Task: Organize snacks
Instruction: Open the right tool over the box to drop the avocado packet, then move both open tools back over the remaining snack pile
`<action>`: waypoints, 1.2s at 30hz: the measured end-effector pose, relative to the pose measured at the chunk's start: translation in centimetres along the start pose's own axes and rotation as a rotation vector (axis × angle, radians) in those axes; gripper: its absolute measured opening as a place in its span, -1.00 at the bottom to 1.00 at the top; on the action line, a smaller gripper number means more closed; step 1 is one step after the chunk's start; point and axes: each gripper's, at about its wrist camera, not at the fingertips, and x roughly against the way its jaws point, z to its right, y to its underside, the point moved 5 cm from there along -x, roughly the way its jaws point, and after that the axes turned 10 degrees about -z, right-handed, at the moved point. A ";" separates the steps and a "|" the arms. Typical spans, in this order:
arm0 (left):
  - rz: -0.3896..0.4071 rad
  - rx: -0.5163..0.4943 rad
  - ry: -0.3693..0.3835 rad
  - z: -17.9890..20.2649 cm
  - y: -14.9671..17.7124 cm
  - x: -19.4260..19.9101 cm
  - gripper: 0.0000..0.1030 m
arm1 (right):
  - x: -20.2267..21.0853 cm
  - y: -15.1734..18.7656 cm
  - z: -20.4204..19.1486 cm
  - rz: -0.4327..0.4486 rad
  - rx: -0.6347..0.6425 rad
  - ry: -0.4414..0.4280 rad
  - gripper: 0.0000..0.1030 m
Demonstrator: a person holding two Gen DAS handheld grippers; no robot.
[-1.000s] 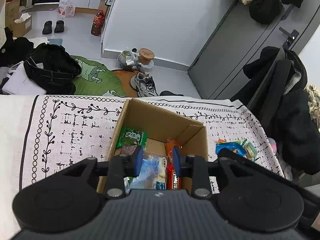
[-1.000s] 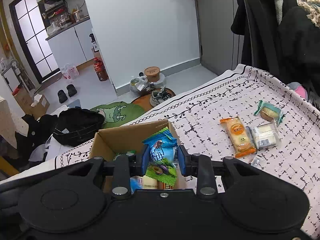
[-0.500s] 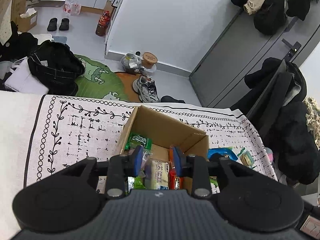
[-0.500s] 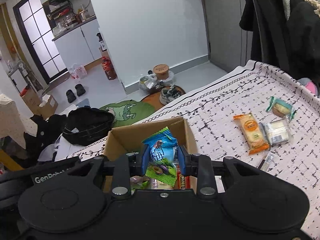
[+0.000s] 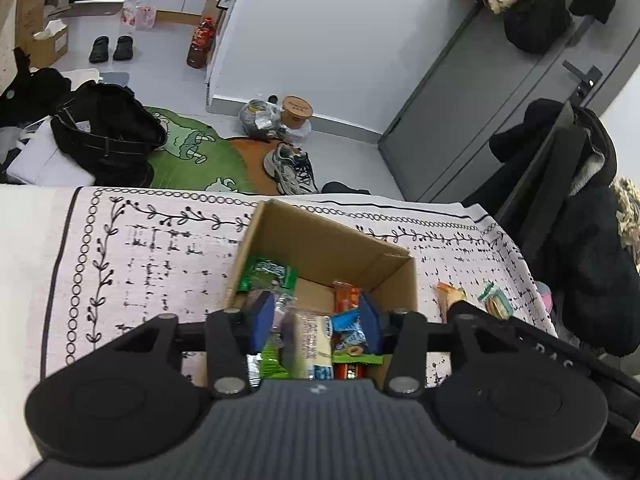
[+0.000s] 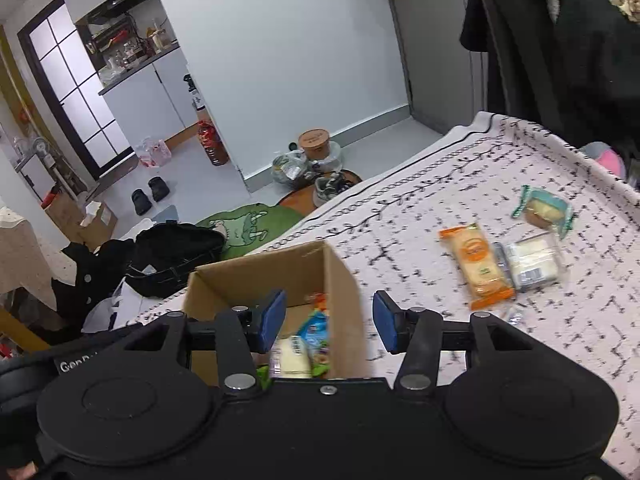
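Cardboard box sits on the patterned table, open top, already holding several packets: a green one against its left wall, an orange one, a pale one and a blue one at the near end. Three snacks are not yet boxed, all to the right of the box and well apart from it: an orange-wrapped cake, a clear-wrapped white block touching its right side, and a green-edged pastry farther off. The cake's long axis runs near-to-far, slightly slanted. We judge the right gripper the nearer tool for these; it hangs above the box's right wall, so the next pickup lies to its right and a little beyond. Its fingers are spread wide with nothing between them. The left gripper hovers over the near end of the box, fingers also parted; packets show in the gap, but we read them as lying in the box below, not clamped. Against half a second ago: the right gripper then pinched a blue-and-green packet, which is now gone from its fingers and apparently in the box; the left fingers have widened as well. Floor clutter behind the table is unchanged.
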 end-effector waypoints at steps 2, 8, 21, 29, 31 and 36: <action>-0.002 -0.016 0.000 0.8 0.2 -0.3 0.03 | 0.3 -0.1 0.9 -0.003 -0.008 0.005 -0.06; -0.005 -0.069 -0.018 3.3 0.6 -1.1 0.41 | 0.9 -0.1 4.1 -0.010 -0.041 0.021 -0.05; -0.028 -0.156 -0.037 10.4 1.6 -2.9 0.61 | 3.3 -1.3 11.8 -0.001 -0.120 0.052 0.39; -0.041 -0.225 -0.034 15.5 2.6 -4.1 0.61 | 4.5 -2.4 16.3 0.016 -0.166 0.054 0.56; -0.047 -0.240 -0.036 16.6 2.9 -4.4 0.61 | 4.6 -2.8 17.1 0.012 -0.171 0.052 0.57; -0.055 -0.248 -0.046 18.2 3.2 -5.4 0.61 | 4.7 -3.6 19.0 0.004 -0.179 0.054 0.62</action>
